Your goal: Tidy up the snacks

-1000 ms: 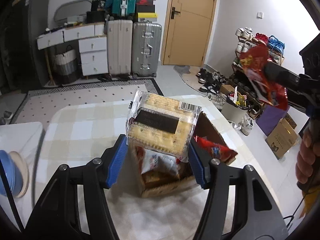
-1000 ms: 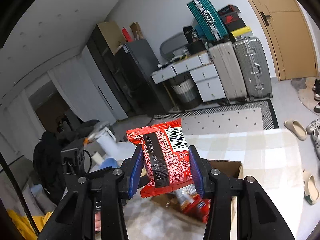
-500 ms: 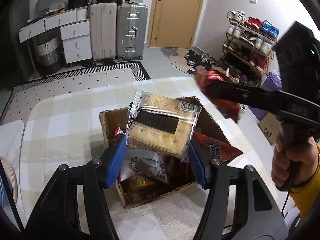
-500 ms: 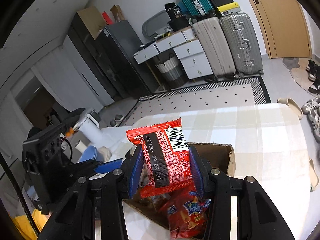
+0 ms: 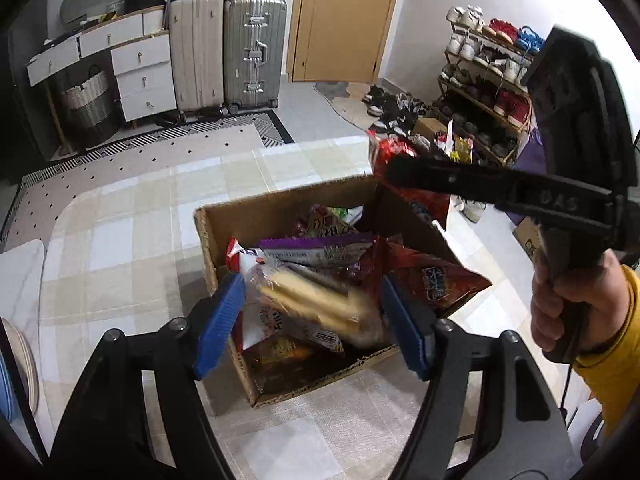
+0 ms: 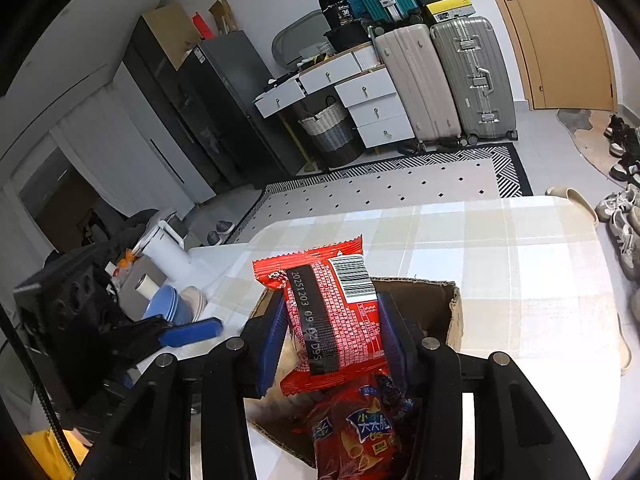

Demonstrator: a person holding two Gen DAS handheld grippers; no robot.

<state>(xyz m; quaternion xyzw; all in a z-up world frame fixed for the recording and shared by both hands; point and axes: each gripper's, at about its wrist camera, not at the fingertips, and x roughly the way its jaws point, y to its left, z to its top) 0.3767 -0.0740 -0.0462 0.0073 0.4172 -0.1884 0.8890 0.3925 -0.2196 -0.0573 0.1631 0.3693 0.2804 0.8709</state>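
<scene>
An open cardboard box (image 5: 280,206) full of snack bags stands on the checked table; it also shows in the right wrist view (image 6: 454,312). My left gripper (image 5: 312,320) is open above the box's near end. A clear cracker pack (image 5: 316,300), blurred, is between its blue pads, falling into the box. My right gripper (image 6: 332,332) is shut on a red snack packet (image 6: 336,312) above the box; the packet also shows in the left wrist view (image 5: 394,152). A red chip bag (image 6: 356,432) leans over the box's edge.
The checked tablecloth (image 5: 132,216) surrounds the box. Blue and beige bowls (image 6: 176,304) sit at the table's left side. Suitcases (image 5: 224,48), drawers and a shoe rack (image 5: 488,92) stand on the floor beyond the table.
My left gripper has opened and the cracker pack has dropped out of it toward the box. My right gripper with the red packet has moved lower and closer over the box.
</scene>
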